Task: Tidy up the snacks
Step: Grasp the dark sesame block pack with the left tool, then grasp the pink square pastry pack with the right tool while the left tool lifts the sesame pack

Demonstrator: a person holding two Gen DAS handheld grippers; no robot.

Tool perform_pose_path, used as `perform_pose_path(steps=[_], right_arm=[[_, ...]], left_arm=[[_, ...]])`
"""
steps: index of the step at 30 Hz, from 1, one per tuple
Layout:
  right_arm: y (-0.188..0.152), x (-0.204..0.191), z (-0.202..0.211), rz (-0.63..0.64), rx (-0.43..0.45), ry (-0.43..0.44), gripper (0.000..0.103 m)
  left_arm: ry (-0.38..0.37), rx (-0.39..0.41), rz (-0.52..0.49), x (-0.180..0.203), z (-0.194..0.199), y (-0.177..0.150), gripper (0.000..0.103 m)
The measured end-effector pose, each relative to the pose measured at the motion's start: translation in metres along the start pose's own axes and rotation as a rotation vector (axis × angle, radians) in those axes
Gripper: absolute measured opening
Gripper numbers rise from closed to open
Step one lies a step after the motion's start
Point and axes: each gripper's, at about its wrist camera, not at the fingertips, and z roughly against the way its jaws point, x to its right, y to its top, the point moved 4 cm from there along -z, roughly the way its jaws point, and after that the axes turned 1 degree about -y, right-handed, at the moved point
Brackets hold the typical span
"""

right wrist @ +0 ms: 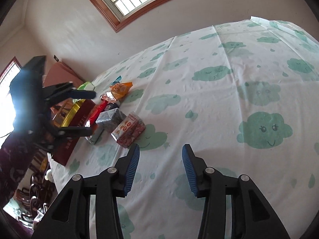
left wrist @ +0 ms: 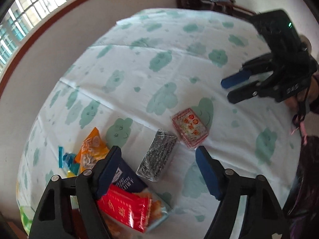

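Your left tongs (left wrist: 159, 159) stand wide and empty above the grey speckled snack pack (left wrist: 157, 157), which lies on the cloud-print surface (left wrist: 139, 63) beside the red-patterned pack (left wrist: 190, 128). Your right tongs (right wrist: 160, 168) gape moderately, holding nothing.

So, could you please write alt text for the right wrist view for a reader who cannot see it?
The open right gripper hovers over a cloud-print tablecloth, nothing between its jaws. Ahead to the left lie a red-and-white packet, a grey speckled packet and more snacks; the left gripper hangs open above them.
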Motion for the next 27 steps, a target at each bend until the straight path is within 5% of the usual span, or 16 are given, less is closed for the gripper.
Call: perform_pose_path(steps=[2, 6, 9, 14, 21, 27], right_arm=[[0.0, -0.001, 0.0, 0.008, -0.001, 0.005, 0.049], [0.0, -0.002, -0.001, 0.011, -0.004, 0.008, 0.052], [0.001, -0.001, -0.003, 0.004, -0.011, 0.015, 0.057], [0.001, 0.0, -0.003, 0.0, -0.009, 0.019, 0.057], [0.002, -0.008, -0.005, -0.043, -0.008, -0.018, 0.057], [0.008, -0.056, -0.024, -0.036, -0.024, -0.043, 0.057]], left_arm=[[-0.042, -0.028, -0.031, 0.0, -0.012, -0.002, 0.072], [-0.053, -0.103, -0.073, -0.004, -0.036, -0.007, 0.047], [-0.097, -0.079, -0.002, -0.011, -0.037, -0.005, 0.023], [0.075, -0.065, 0.148, -0.002, -0.024, -0.01, 0.023], [0.056, 0.053, 0.565, 0.037, 0.046, -0.046, 0.023], [0.119, 0.103, 0.755, 0.066, 0.083, -0.087, 0.023]])
